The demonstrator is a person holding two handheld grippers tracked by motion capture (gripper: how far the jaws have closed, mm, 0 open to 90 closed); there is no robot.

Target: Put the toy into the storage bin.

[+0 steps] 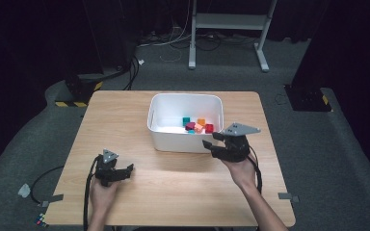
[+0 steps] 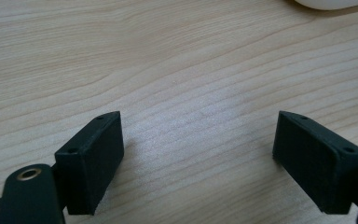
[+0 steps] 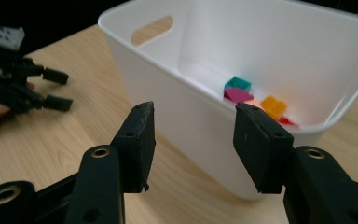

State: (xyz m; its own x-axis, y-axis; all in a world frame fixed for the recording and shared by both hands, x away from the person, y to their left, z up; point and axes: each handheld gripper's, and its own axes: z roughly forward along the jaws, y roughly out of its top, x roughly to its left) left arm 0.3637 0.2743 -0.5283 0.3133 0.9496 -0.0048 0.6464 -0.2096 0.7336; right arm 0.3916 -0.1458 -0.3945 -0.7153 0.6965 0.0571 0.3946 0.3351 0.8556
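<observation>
- Blocks (image 1: 197, 126) all lying inside the bin (image 1: 164, 137): teal, magenta, orange, peach and red, clustered on its floor toward the right side.
- No loose block seen on the table (image 1: 125, 110) around the bin, so, as a judgement, either sorting into the bin finished or emptying not yet begun; nothing carried at present.
- Right gripper (image 1: 211, 143) at the bin's near right corner, just outside the wall, jaws half spread and holding nothing; in the right gripper view (image 3: 193, 135) the bin's near wall showing between the jaws, pads not pressing on it.
- Blocks beyond and below that rim from the right gripper, near but apart, with the wall between.
- Left gripper (image 1: 127, 170) resting low over bare table, well left of and nearer the person than the bin, jaws spread wide (image 2: 198, 154) and empty.
- Left to do, as a guess: lifting over the rim and into the bin for a block, or taking the bin by its wall.
</observation>
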